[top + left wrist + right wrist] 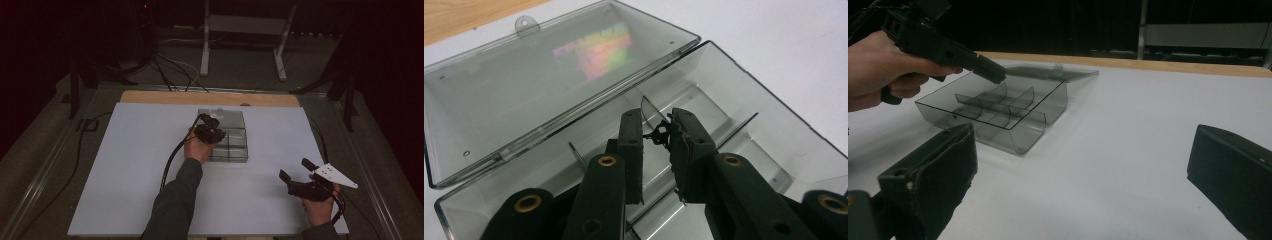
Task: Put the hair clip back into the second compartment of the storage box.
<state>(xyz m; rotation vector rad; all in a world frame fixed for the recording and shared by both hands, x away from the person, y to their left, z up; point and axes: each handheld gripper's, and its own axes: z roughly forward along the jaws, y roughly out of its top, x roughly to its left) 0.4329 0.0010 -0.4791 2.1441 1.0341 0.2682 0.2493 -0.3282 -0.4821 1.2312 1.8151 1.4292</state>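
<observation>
Small black part (660,134) between left gripper (656,135) pads

Left tool (656,137) over box (235,150), right tool (296,176) well apart.

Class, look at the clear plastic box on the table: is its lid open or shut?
Open. The lid lies folded back flat on the table behind the box, leaving the divided compartments uncovered.
</observation>
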